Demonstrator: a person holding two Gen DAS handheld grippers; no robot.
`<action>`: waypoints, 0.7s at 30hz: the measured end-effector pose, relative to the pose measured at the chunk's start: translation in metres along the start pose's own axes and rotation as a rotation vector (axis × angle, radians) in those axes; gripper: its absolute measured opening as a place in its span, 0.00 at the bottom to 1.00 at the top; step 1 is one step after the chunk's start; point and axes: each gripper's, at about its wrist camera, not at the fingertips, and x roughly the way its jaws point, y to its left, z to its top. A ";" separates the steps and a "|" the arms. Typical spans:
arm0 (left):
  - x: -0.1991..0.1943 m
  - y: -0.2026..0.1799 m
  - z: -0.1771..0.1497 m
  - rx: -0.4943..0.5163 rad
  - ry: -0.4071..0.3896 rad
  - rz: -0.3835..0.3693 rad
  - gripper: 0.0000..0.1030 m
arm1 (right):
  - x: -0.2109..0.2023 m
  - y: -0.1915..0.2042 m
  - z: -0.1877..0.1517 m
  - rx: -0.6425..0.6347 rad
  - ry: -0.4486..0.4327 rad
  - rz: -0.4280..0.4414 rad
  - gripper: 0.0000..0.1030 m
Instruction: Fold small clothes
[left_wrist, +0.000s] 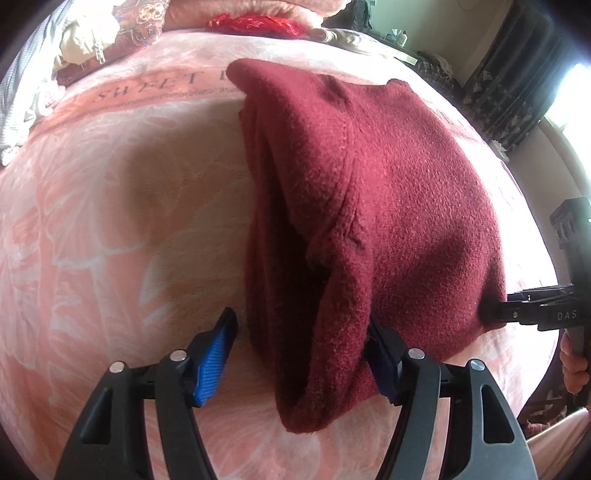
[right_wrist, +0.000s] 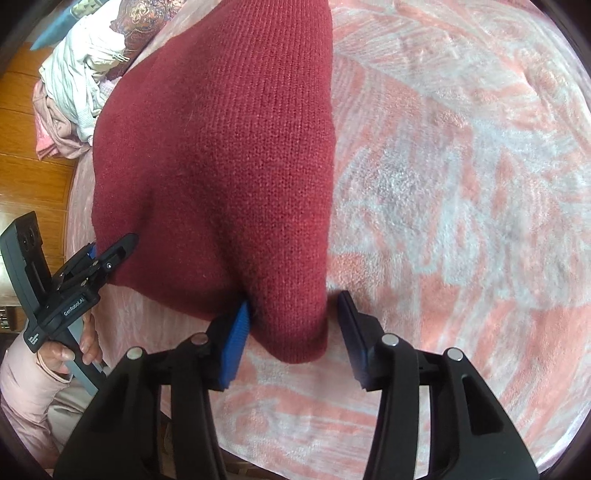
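Maroon knit garment (left_wrist: 369, 192) lies folded on pink floral bed blanket (left_wrist: 110, 229). Left claw (left_wrist: 301, 354) and right claw (right_wrist: 293, 332) both released, each straddling near garment corner.

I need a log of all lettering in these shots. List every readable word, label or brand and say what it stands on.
"SWEET", then letters hidden by the maroon sweater: printed on the pink blanket.
"DAS": on the right gripper, seen from the left wrist view.
"GenRobot.AI": on the left gripper, seen from the right wrist view.
A smaller white label lower on that gripper's handle: too small to read.
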 end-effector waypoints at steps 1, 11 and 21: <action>-0.003 -0.001 0.000 -0.006 -0.004 0.005 0.66 | -0.008 0.005 -0.002 -0.016 -0.028 -0.047 0.62; -0.063 -0.010 -0.027 -0.141 -0.048 0.108 0.78 | -0.088 0.042 -0.051 -0.044 -0.245 -0.278 0.89; -0.113 -0.049 -0.050 -0.069 -0.095 0.186 0.90 | -0.096 0.071 -0.094 -0.054 -0.258 -0.189 0.89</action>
